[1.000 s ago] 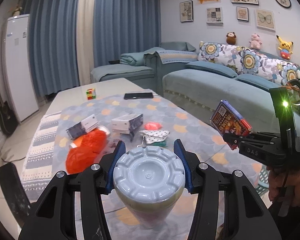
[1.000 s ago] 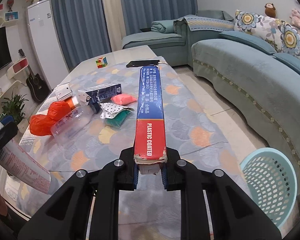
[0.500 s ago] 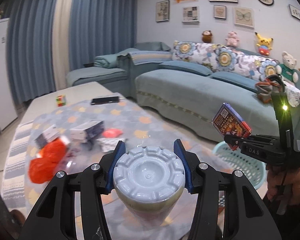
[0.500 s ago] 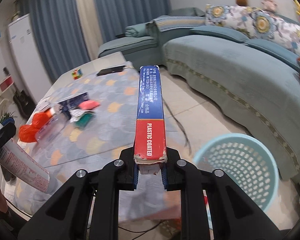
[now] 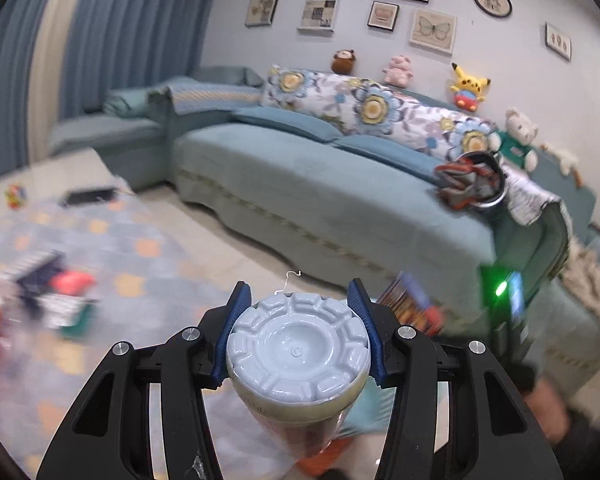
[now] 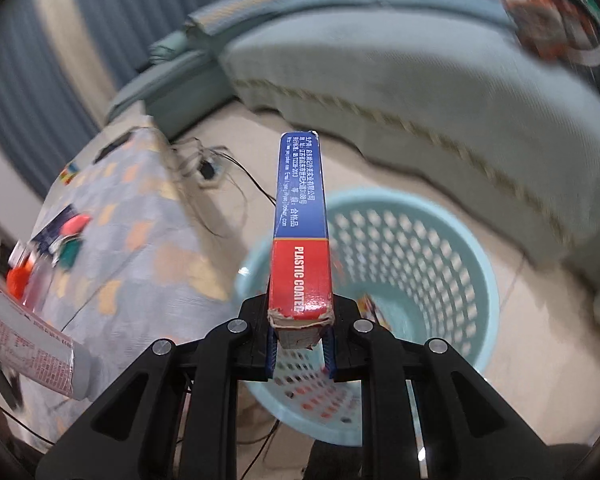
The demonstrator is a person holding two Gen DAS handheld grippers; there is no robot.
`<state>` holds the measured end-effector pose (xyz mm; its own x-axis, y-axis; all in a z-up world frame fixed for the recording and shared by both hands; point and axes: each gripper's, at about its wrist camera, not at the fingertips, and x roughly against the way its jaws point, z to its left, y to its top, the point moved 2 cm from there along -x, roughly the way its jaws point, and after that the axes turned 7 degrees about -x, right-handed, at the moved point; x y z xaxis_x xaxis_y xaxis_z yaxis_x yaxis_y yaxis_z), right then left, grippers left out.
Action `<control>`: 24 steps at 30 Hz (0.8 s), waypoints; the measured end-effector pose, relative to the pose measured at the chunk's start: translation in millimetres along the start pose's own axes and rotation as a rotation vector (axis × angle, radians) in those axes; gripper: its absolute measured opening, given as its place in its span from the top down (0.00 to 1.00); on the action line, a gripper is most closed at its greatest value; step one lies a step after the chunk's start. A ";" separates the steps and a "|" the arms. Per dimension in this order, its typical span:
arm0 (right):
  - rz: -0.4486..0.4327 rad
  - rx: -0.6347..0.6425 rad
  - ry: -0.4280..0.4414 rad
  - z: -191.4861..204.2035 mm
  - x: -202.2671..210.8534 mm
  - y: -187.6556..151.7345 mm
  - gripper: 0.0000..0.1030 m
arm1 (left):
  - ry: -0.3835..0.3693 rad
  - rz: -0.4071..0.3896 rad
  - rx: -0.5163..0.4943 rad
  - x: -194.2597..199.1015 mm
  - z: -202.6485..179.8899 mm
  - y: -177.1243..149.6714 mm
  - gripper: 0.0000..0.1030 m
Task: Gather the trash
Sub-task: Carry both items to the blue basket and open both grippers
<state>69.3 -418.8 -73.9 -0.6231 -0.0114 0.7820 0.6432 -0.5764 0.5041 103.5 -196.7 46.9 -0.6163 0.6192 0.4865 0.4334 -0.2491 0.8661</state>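
Note:
My left gripper [image 5: 298, 332] is shut on a plastic bottle [image 5: 298, 354], seen bottom-first; the bottle also shows at the left edge of the right wrist view [image 6: 24, 356]. My right gripper [image 6: 300, 340] is shut on a flat red-and-blue card box [image 6: 300, 232], held over the near rim of a light-blue mesh basket [image 6: 452, 272] on the floor. The box and right gripper show blurred in the left wrist view [image 5: 412, 304]. More trash lies on the table: an orange bag [image 6: 18, 280], a pink piece [image 6: 76, 224] and small boxes [image 5: 40, 272].
The table with a patterned cloth [image 6: 132, 216] stands to the left. A blue sofa [image 5: 340, 192] runs along the right. Cables and a power strip [image 6: 208, 168] lie on the floor between table and sofa. A phone [image 5: 86, 197] and a puzzle cube [image 5: 15, 195] lie far on the table.
Both grippers have swung right, away from the table and toward the basket. The card box is now over the basket's rim. Both grips are unchanged.

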 end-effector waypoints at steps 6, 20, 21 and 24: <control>0.109 -0.192 0.006 -46.2 -22.0 -0.7 0.84 | -0.065 0.077 -0.033 -68.8 -44.2 2.2 0.53; 0.079 -0.240 -0.028 -55.7 -19.6 6.0 0.50 | -0.099 0.185 0.019 -101.2 -36.4 -15.6 0.50; 0.081 -0.240 -0.025 -54.0 -20.1 5.7 0.50 | -0.104 0.189 0.025 -100.9 -35.6 -14.1 0.46; 0.080 -0.232 -0.024 -49.7 -20.2 4.8 0.50 | -0.085 0.195 0.009 -96.4 -34.3 -11.1 0.42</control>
<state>62.9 -462.0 -105.6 -0.5620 -0.0469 0.8258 0.5689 -0.7467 0.3447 135.5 -279.2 -5.7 -0.4626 0.6203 0.6334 0.5453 -0.3643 0.7550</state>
